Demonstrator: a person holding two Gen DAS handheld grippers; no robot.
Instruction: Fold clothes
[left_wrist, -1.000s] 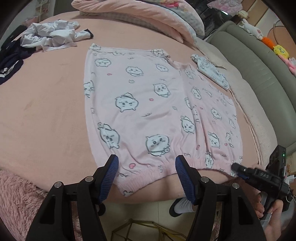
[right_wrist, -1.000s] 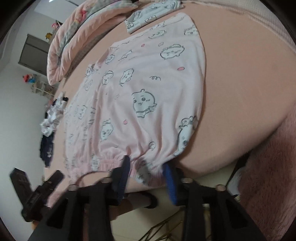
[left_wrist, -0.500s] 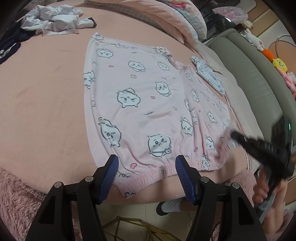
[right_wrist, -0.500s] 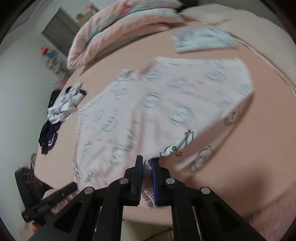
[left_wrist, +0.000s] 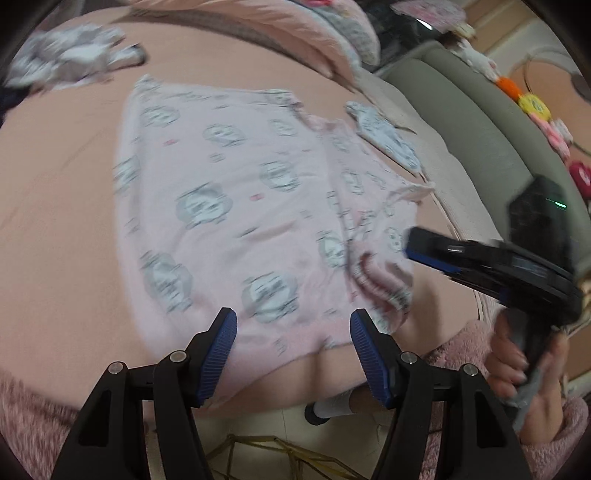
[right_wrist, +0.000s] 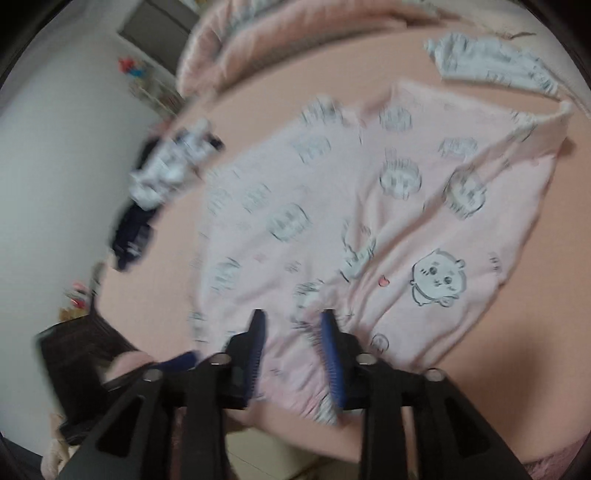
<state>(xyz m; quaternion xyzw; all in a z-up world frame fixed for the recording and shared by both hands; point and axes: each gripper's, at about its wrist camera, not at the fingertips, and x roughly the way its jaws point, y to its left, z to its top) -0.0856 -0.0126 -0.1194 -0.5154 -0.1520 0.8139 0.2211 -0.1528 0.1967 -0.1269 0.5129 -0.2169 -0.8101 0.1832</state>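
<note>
Across the bed (left_wrist: 55, 184), one pink printed garment (left_wrist: 229, 206) lies flat, its right side partly folded inward. Two grippers work its near hem. Right gripper (right_wrist: 293, 345): fingers opening, hem between them. Left gripper (left_wrist: 293, 354): fingers spread, empty. I'd lay the fold flat before letting go. One small folded piece (left_wrist: 384, 138) sits beyond.

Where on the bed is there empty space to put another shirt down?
Bare sheet lies between the pink cartoon-print garment and the crumpled white clothes, and along the bed sheet beside the garment. It is crowded near the small folded garment and pink duvet.
</note>
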